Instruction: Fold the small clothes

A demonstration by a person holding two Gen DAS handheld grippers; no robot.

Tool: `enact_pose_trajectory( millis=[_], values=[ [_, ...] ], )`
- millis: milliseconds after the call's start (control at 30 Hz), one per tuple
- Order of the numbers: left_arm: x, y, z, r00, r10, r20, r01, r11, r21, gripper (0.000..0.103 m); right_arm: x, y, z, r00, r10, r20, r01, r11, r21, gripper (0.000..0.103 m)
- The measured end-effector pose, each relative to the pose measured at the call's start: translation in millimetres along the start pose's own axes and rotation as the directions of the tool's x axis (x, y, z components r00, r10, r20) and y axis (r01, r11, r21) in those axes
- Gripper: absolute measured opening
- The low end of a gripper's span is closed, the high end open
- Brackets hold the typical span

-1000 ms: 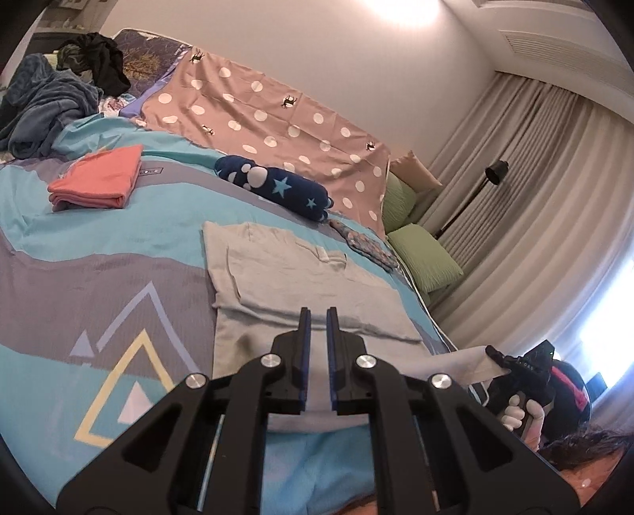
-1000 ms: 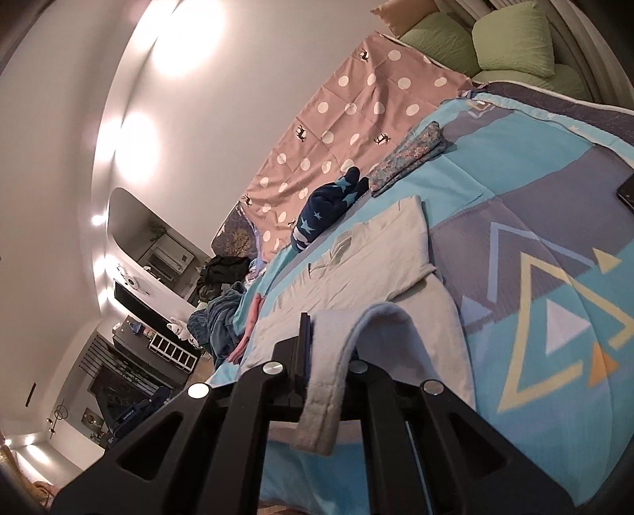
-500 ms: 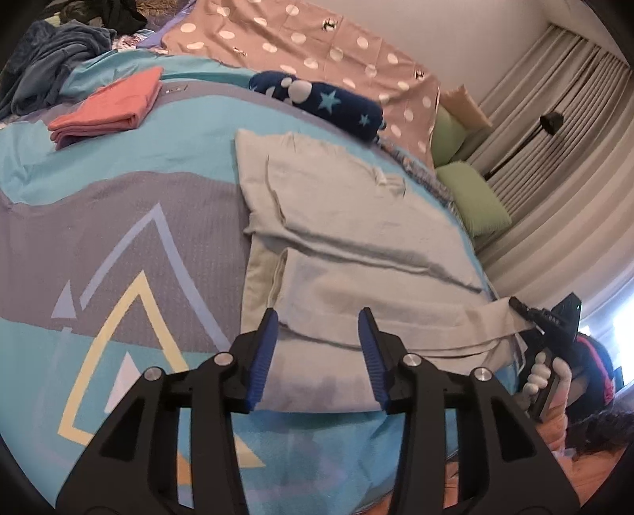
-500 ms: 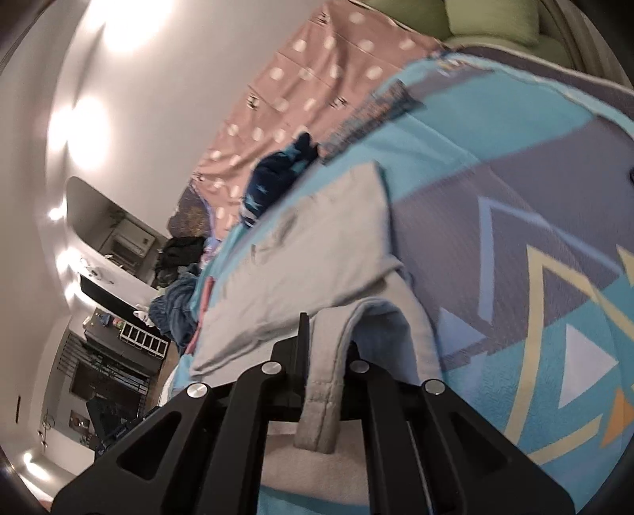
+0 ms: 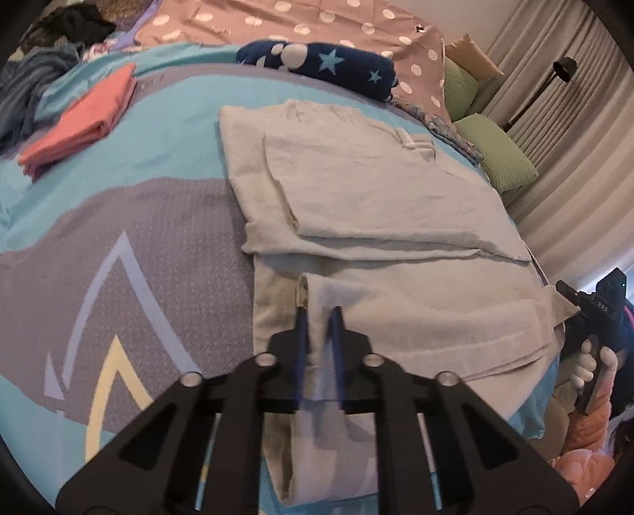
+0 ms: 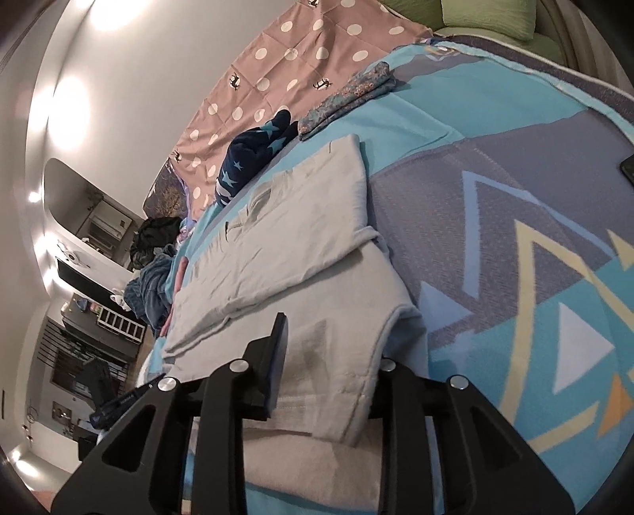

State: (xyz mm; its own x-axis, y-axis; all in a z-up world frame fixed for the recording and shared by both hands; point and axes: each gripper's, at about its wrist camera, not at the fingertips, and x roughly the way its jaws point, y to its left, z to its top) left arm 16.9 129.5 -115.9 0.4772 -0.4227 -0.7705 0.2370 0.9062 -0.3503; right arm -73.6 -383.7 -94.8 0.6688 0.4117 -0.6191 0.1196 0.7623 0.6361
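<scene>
A pale grey shirt (image 5: pixel 388 206) lies flat on the blue and grey bedspread (image 5: pixel 150 237), sleeves folded in, its bottom hem turned up. My left gripper (image 5: pixel 319 317) has its blue fingers closing on the left end of the turned-up hem, a narrow gap still between them, blurred by motion. In the right wrist view the shirt (image 6: pixel 293 245) runs away from me. My right gripper (image 6: pixel 329 348) is open, its jaws wide apart, with the hem's right corner lying loose between them. The right gripper also shows in the left wrist view (image 5: pixel 594 309) at the bed's right edge.
A folded coral garment (image 5: pixel 79 119) lies at the far left. A navy star-print bundle (image 5: pixel 321 63) and a polka-dot sheet (image 5: pixel 325 20) lie behind the shirt. Green pillows (image 5: pixel 499 154) and curtains are at the right. A dark phone (image 6: pixel 628 166) rests on the bedspread.
My left gripper dropped onto the hem's left end and narrowed its fingers around it. My right gripper opened and let go of the hem's right corner, which now lies flat.
</scene>
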Motion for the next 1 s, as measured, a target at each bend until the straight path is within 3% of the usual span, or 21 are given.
enact_pose_trajectory(
  millis=[300,367,433,467,533,600,733,800,900,1000],
  values=[
    [-19,-2,-4,0.999,-0.045,0.031,0.045,0.999,-0.012,0.006,-13,5,-7,0.999,-0.034,-0.003,0.034,0.998,-0.054,0.027],
    [-13,0,-6,0.999,-0.053,0.008,0.053,0.998,-0.032,0.015,-14,8,-8,1.000,-0.030,0.003,0.031,0.997,-0.069,0.026],
    [-3,1,-9,0.998,-0.057,-0.024,0.056,0.997,-0.050,0.019,-14,9,-9,0.999,-0.037,0.002,0.037,0.996,-0.083,0.016],
    [0,1,-10,0.998,-0.056,-0.030,0.054,0.997,-0.054,0.019,-13,8,-10,0.999,-0.054,0.002,0.054,0.995,-0.082,0.012],
    [-2,4,-10,0.997,-0.070,-0.016,0.068,0.993,-0.091,0.005,-16,6,-9,0.998,-0.061,0.015,0.062,0.996,-0.063,0.008],
    [-16,7,-7,0.995,-0.095,0.042,0.099,0.988,-0.121,0.005,-25,5,-4,0.999,-0.012,0.048,0.013,0.999,-0.033,0.007],
    [-57,3,8,0.968,-0.179,0.179,0.203,0.971,-0.127,0.005,-44,18,19,0.984,0.132,0.123,-0.128,0.991,-0.038,0.007],
    [-80,-2,20,0.942,-0.216,0.256,0.251,0.961,-0.113,0.005,-47,27,37,0.972,0.184,0.150,-0.177,0.983,-0.055,0.007],
    [-108,-8,42,0.898,-0.251,0.362,0.299,0.951,-0.083,0.005,-48,44,62,0.958,0.211,0.194,-0.194,0.976,-0.101,0.007],
    [-121,-13,67,0.876,-0.238,0.419,0.288,0.956,-0.061,0.005,-46,57,86,0.950,0.214,0.226,-0.185,0.972,-0.142,0.007]
  ],
)
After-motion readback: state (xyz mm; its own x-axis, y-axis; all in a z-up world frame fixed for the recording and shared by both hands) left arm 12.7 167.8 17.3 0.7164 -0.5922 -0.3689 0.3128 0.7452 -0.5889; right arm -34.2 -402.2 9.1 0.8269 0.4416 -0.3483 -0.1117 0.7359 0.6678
